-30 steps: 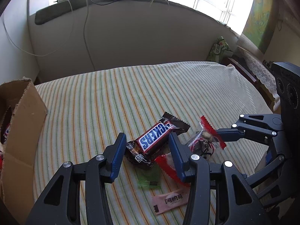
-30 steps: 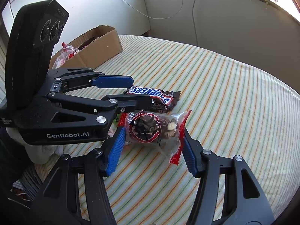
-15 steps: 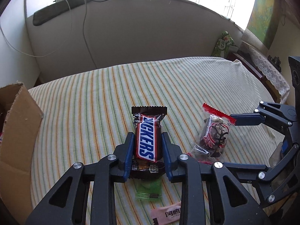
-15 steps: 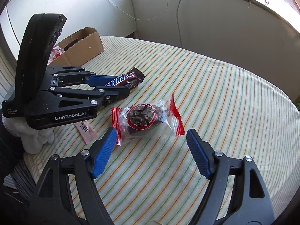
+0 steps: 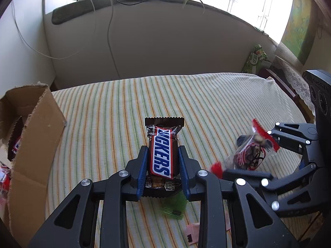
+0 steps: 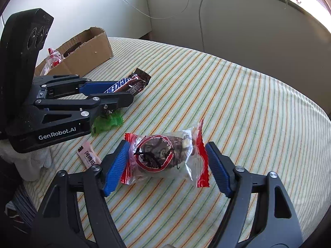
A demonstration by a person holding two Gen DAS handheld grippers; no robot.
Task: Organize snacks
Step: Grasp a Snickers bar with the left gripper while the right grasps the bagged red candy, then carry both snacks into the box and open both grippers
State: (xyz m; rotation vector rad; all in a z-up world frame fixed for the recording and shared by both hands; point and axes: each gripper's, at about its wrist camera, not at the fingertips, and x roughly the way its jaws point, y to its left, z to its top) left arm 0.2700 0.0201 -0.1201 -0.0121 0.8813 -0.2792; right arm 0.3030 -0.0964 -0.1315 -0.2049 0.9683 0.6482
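Observation:
My left gripper (image 5: 163, 169) is shut on a Snickers bar (image 5: 162, 155) and holds it above the striped tablecloth; it also shows in the right wrist view (image 6: 124, 86). My right gripper (image 6: 165, 165) is open, its blue pads on either side of a clear red-edged snack packet (image 6: 163, 157) that lies on the cloth. In the left wrist view that packet (image 5: 250, 153) sits between the right gripper's fingers. An open cardboard box (image 5: 31, 144) with snacks inside stands at the left, also seen in the right wrist view (image 6: 82, 51).
A green wrapper (image 6: 107, 124) and a pink sachet (image 6: 89, 157) lie on the cloth (image 6: 227, 103) near the left gripper. The wall and a windowsill with cables and a plant are behind the table. The table edge curves away at right.
My left gripper closed on the Snickers bar and lifted it, now pointing straight ahead. My right gripper opened wide, then narrowed around the snack packet.

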